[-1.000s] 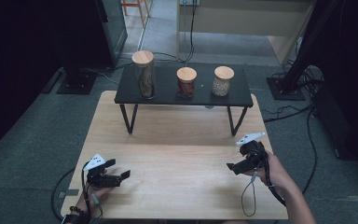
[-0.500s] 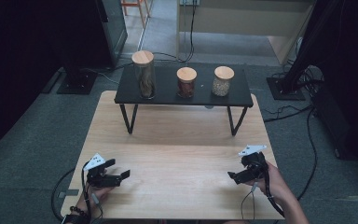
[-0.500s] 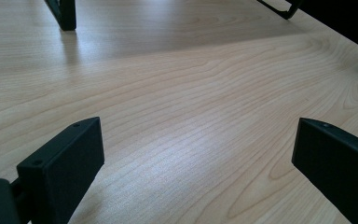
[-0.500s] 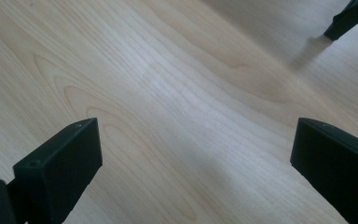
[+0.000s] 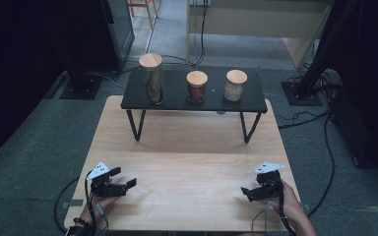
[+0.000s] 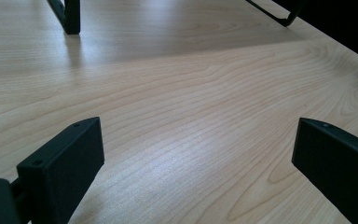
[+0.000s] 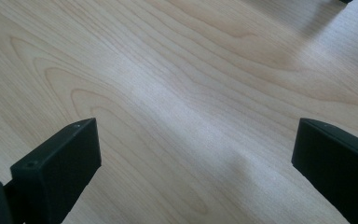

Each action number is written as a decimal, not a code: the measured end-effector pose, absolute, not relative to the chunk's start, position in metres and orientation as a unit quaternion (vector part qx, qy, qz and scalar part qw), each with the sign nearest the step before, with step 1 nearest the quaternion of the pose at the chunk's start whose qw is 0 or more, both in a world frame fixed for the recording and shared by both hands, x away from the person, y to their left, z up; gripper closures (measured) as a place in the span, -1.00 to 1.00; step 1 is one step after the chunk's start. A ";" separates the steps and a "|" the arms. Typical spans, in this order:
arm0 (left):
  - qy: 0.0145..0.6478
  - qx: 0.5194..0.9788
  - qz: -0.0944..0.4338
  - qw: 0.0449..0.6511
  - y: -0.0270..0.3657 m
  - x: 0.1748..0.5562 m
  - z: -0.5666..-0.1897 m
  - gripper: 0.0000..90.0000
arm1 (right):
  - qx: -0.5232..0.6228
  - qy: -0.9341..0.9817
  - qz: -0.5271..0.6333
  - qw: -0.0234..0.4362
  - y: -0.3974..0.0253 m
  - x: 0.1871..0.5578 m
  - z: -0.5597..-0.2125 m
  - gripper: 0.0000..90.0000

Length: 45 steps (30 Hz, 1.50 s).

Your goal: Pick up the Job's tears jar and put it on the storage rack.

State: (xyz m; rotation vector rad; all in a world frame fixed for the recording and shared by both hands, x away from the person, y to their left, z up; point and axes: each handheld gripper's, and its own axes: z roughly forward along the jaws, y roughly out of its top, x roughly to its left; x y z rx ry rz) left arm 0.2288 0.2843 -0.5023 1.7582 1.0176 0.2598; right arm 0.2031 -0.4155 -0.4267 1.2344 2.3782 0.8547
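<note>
Since before lower: right gripper (image 5: 247, 192)

Light wooden counter (image 5: 187, 162), grain running across, bare over most of its top. On its far half, a low black shelf (image 5: 177, 101) on thin angled legs. Along that shelf, three glass jars with wooden lids: tall jar (image 5: 152, 78) at left, middle jar (image 5: 197, 86), right jar (image 5: 236, 85), standing apart, upright.

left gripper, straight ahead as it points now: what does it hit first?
Probably nothing soon: the left gripper, fingers open, faces bare wooden table. Farther along, the black shelf's leg stands slightly left of its line.
</note>
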 end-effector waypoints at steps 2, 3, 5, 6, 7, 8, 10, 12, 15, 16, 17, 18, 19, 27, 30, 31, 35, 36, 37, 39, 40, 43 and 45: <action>0.424 0.732 0.110 0.521 0.285 0.228 -0.503 -0.95 | 0.435 0.831 0.303 0.167 -0.416 0.200 -0.431 -0.98; 0.425 0.732 0.110 0.522 0.285 0.228 -0.503 -0.95 | 0.437 0.830 0.304 0.167 -0.416 0.199 -0.434 -0.99; 0.425 0.731 0.111 0.522 0.285 0.228 -0.503 -0.95 | 0.435 0.828 0.308 0.171 -0.417 0.196 -0.438 -1.00; 0.424 0.732 0.110 0.522 0.284 0.228 -0.503 -0.95 | 0.435 0.828 0.309 0.172 -0.418 0.195 -0.440 -1.00; 0.424 0.732 0.110 0.521 0.284 0.228 -0.503 -0.95 | 0.436 0.828 0.308 0.173 -0.418 0.195 -0.441 -1.00; 0.425 0.733 0.110 0.520 0.284 0.229 -0.502 -0.95 | 0.437 0.826 0.310 0.174 -0.418 0.194 -0.444 -1.00; 0.425 0.732 0.110 0.521 0.284 0.228 -0.503 -0.95 | 0.437 0.825 0.311 0.176 -0.419 0.192 -0.447 -1.00; 0.425 0.732 0.109 0.521 0.285 0.229 -0.503 -0.95 | 0.440 0.823 0.313 0.177 -0.419 0.190 -0.450 -1.00; 0.425 0.732 0.108 0.521 0.285 0.229 -0.503 -0.95 | 0.441 0.822 0.315 0.177 -0.420 0.188 -0.454 -1.00; 0.425 0.732 0.109 0.522 0.285 0.229 -0.503 -0.95 | 0.441 0.821 0.315 0.179 -0.420 0.187 -0.455 -1.00; 0.425 0.731 0.108 0.522 0.285 0.229 -0.503 -0.95 | 0.441 0.821 0.315 0.180 -0.420 0.186 -0.456 -1.00; 0.425 0.731 0.108 0.523 0.285 0.229 -0.503 -0.95 | 0.440 0.821 0.316 0.180 -0.420 0.186 -0.457 -1.00; 0.425 0.731 0.108 0.522 0.286 0.229 -0.503 -0.95 | 0.439 0.821 0.317 0.182 -0.421 0.185 -0.458 -1.00; 0.425 0.730 0.107 0.524 0.286 0.229 -0.503 -0.95 | 0.438 0.823 0.315 0.179 -0.421 0.183 -0.464 -1.00; 0.425 0.731 0.107 0.524 0.286 0.229 -0.503 -0.95 | 0.437 0.824 0.315 0.177 -0.421 0.181 -0.466 -1.00; 0.425 0.731 0.107 0.523 0.286 0.229 -0.503 -0.95 | 0.437 0.824 0.315 0.176 -0.422 0.181 -0.466 -1.00; 0.425 0.731 0.109 0.523 0.286 0.228 -0.503 -0.95 | 0.439 0.823 0.315 0.175 -0.423 0.179 -0.467 -1.00; 0.424 0.731 0.109 0.524 0.286 0.228 -0.503 -0.95 | 0.438 0.824 0.315 0.175 -0.423 0.178 -0.467 -1.00; 0.425 0.730 0.109 0.524 0.286 0.228 -0.503 -0.95 | 0.437 0.824 0.315 0.176 -0.424 0.178 -0.467 -1.00; 0.425 0.730 0.109 0.524 0.286 0.228 -0.503 -0.95 | 0.437 0.824 0.315 0.176 -0.424 0.177 -0.467 -1.00; 0.425 0.730 0.109 0.524 0.286 0.228 -0.503 -0.95 | 0.438 0.824 0.315 0.176 -0.424 0.177 -0.468 -1.00; 0.424 0.731 0.108 0.524 0.286 0.228 -0.503 -0.95 | 0.439 0.823 0.316 0.175 -0.425 0.177 -0.468 -1.00; 0.425 0.730 0.108 0.524 0.286 0.228 -0.503 -0.95 | 0.439 0.823 0.315 0.175 -0.425 0.177 -0.468 -1.00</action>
